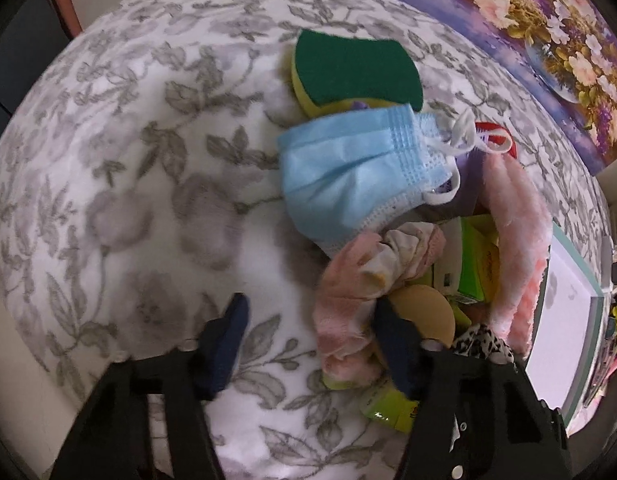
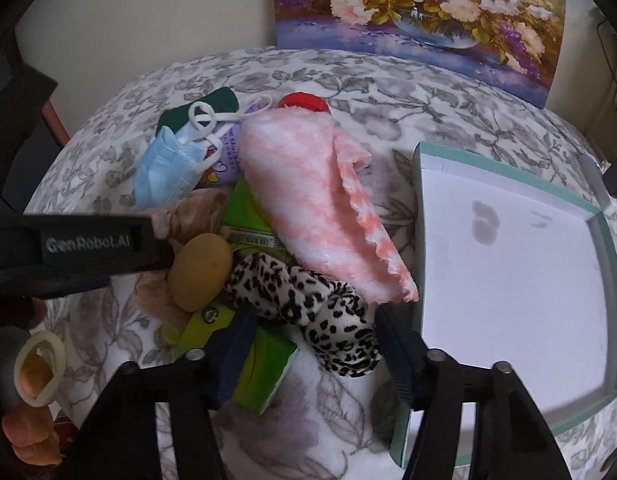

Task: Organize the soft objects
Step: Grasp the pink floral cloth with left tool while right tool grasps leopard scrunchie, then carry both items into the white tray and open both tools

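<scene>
Soft stuff is heaped on a round table (image 2: 448,92) under a grey leaf-print cloth, floral painting (image 2: 420,12) leaning against the wall at 12 o'clock in the right wrist view.

Left gripper (image 1: 312,344) points steeply down at the left edge of the heap. Jaws part-open: the left finger sits over bare cloth, the right finger against a pale pink fuzzy sock (image 1: 340,320) bunched with a cream sock. Can't tell if the pad presses it; nothing is clamped between the two.

Right gripper (image 2: 316,344) comes down over the leopard-print fabric (image 2: 332,312). Jaws part-open, straddling it, one finger on each side, the left one over a green tissue pack (image 2: 268,372). Pads look close, but grip is not clear.

Heap, right wrist view: pink-and-white fleece cloth (image 2: 308,208) draped at centre, a red cap peeking out at its 12 o'clock, blue face mask (image 2: 164,172) at its 9 o'clock with white ear loops, green-topped sponge (image 1: 356,72) beyond the mask, tan round puff (image 2: 200,268) at 7 o'clock of the fleece, touching the leopard fabric.

Open teal box (image 2: 418,240) with white inside stands at 3 o'clock of the heap, just beside the fleece.
</scene>
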